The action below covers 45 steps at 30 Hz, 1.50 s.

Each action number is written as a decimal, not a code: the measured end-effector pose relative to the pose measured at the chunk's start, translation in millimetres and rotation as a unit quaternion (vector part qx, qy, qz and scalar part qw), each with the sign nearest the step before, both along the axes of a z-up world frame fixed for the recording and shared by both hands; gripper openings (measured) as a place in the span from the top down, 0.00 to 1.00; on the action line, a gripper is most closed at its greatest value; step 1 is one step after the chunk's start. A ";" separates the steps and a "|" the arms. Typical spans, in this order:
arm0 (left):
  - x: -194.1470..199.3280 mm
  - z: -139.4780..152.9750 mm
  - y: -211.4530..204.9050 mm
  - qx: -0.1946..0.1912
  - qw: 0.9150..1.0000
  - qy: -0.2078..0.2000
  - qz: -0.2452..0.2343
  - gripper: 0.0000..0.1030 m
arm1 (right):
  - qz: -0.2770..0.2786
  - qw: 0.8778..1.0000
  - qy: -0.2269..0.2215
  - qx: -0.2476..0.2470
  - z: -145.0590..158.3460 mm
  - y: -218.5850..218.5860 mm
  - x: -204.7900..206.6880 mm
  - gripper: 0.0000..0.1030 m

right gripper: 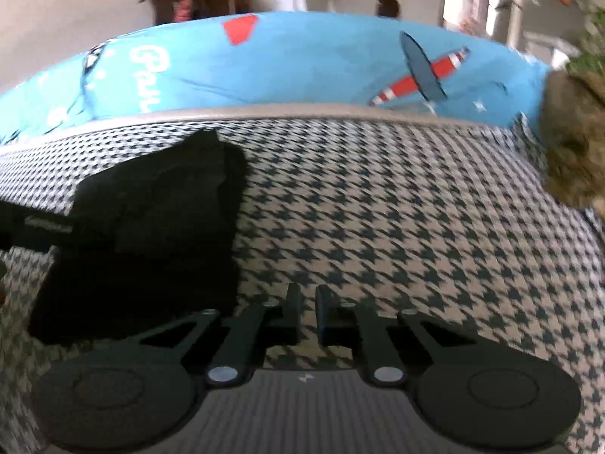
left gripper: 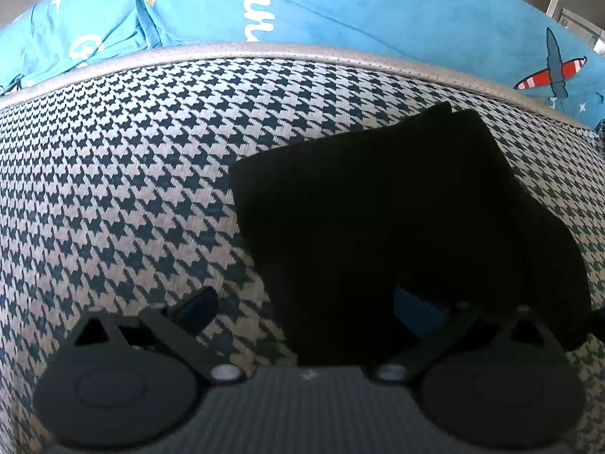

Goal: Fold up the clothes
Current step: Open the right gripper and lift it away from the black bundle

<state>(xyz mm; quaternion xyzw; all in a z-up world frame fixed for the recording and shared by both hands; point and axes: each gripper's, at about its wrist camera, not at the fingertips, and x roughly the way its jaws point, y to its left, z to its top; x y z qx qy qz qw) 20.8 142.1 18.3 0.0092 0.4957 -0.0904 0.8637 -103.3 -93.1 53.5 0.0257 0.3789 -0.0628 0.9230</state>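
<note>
- left gripper (left gripper: 308, 304): jaws spread wide, nothing clamped; left finger over bare cushion, right finger with blue pad over the near edge of the black garment (left gripper: 382, 219)
- right gripper (right gripper: 308, 312): jaws almost closed, narrow gap only, nothing between them; houndstooth shows through the gap
- black garment: folded into a compact block, lying flat on the houndstooth cushion (left gripper: 113, 174), nearer the far edge than the near one; in the right wrist view it sits just left of the right gripper, not touching the fingers
- cushion far edge has grey piping (left gripper: 302, 53)
- beyond that edge: blue printed bedding (right gripper: 302, 64) with plane pattern and white lettering
- brown furry thing (right gripper: 574, 143) at the cushion's far right corner, blurred, can't identify
- room background blurred
</note>
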 end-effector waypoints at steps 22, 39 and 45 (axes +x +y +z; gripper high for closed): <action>-11.4 0.8 20.2 -0.007 1.000 0.002 0.010 0.00 | 0.032 0.999 0.035 0.022 -7.2 13.1 9.5 0.91; -87.2 -6.1 21.7 0.015 0.999 -0.043 0.005 0.00 | 0.009 0.994 -0.078 0.074 25.7 2.3 1.3 0.90; -100.5 -9.3 22.7 0.020 0.998 -0.061 0.007 0.00 | 0.037 0.994 -0.081 0.070 25.4 14.3 5.2 0.76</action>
